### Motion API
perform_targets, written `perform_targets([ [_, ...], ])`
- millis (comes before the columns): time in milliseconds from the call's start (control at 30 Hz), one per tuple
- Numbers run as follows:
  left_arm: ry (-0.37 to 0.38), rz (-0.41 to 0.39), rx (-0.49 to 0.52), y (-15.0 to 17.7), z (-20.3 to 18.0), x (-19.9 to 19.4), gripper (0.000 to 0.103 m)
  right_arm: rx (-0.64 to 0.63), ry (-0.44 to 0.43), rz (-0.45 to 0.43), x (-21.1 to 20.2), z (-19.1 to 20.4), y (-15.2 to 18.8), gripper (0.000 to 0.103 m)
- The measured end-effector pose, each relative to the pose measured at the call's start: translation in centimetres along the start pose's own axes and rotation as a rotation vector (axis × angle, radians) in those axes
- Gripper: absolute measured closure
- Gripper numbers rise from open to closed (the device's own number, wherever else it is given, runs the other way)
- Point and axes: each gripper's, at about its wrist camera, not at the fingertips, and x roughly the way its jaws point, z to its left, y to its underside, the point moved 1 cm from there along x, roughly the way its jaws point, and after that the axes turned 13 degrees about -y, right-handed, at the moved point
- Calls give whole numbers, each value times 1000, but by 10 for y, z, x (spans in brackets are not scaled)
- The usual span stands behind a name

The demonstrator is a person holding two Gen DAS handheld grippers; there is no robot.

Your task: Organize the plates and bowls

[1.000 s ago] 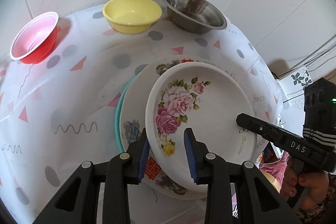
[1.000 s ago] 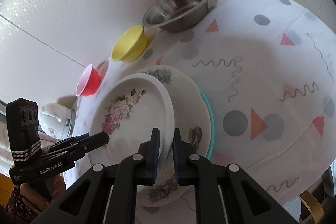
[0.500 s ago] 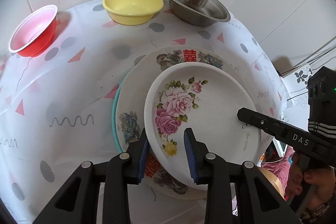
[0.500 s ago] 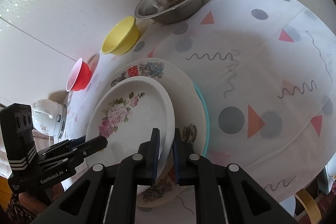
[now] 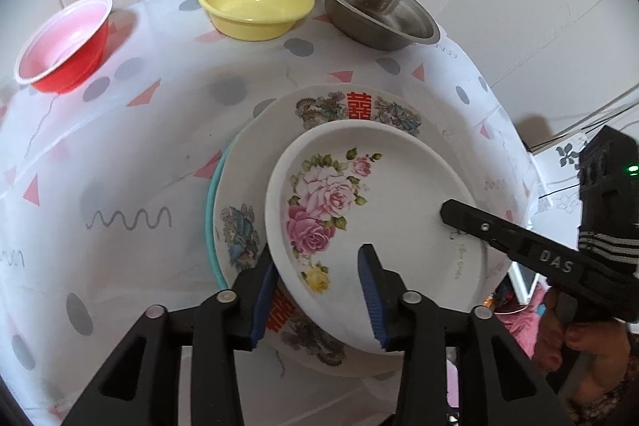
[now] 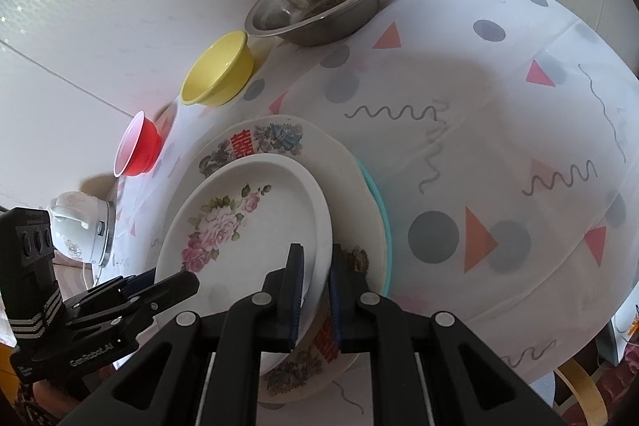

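Observation:
A white plate with pink roses (image 5: 383, 194) lies on a larger plate with a red character (image 5: 359, 106), which rests on a teal plate (image 5: 211, 210). My left gripper (image 5: 318, 258) straddles the rose plate's near-left rim. Its jaws are opening and the pads no longer press the rim. My right gripper (image 6: 315, 278) is shut on the rose plate (image 6: 247, 218) at its right rim, and its tip (image 5: 451, 214) reaches in from the right. A red bowl (image 5: 64, 42), a yellow bowl (image 5: 255, 2) and a steel bowl (image 5: 375, 6) line the far edge.
A patterned white tablecloth (image 6: 499, 130) covers the round table, with open cloth to the right of the stack. A white wall stands close behind the bowls. A white teapot (image 6: 80, 226) sits off the table's left side. A person's hand (image 5: 579, 342) holds the right gripper.
The rose plate has come down onto the near part of the big plate, uncovering the red character. My left jaws have widened off its rim. The right gripper stays clamped.

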Motion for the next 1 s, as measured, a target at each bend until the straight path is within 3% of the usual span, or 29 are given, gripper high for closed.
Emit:
perform_targets([
  [133,10,23,-10,5,1,-6,53,2,-6,9,4,-1,0,91],
  [400,4,28,-10,11,4,-12,53,-3,-4,13,8,0,-2,91],
  [700,-80,-29,87,12,-5,-11,56,-123,84,24,11,14,-7,91],
  [833,-108,-40,119,12,-8,-8,60,-169,117,49,11,23,-7,82],
  [1000,-126,-40,157,16,-16,-4,61,-219,195,73,10,30,-8,80],
])
